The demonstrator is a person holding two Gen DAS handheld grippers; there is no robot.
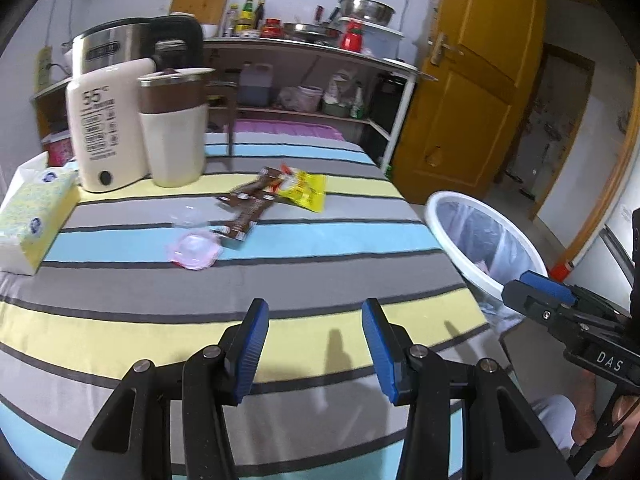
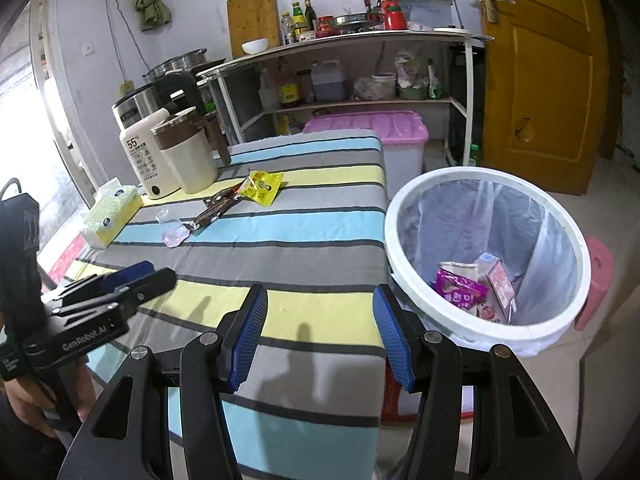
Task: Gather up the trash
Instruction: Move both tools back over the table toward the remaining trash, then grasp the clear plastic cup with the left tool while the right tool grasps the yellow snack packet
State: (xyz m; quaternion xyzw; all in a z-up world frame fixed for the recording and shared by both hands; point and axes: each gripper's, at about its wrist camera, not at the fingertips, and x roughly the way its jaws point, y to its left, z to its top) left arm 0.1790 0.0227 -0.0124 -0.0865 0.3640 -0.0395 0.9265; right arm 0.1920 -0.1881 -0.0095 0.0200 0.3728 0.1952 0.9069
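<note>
Both grippers point(image 1: 315, 346) point(image 2: 320, 336) released, empty, over cloth point(image 1: 320, 240); wrappers point(image 1: 256, 204) beyond, bin point(image 2: 484, 256) beside cloth.

Pale walls point(image 2: 192, 20); yellow wooden door point(image 2: 544, 80) at right; metal shelf unit point(image 2: 352, 40) against rear wall; tiled floor point(image 2: 608, 380); daylight from window point(image 2: 24, 92) at left.

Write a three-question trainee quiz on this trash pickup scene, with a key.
1. True or false: the left gripper holds a wrapper.
2. Which lies nearest the yellow packet? A) brown wrappers B) tissue box C) bin
3. Fill in: the bin stands off the table's ____ side in the right wrist view.

Key: 1 false, both it and the right gripper are open and empty. 2 A. 3 right.
</note>
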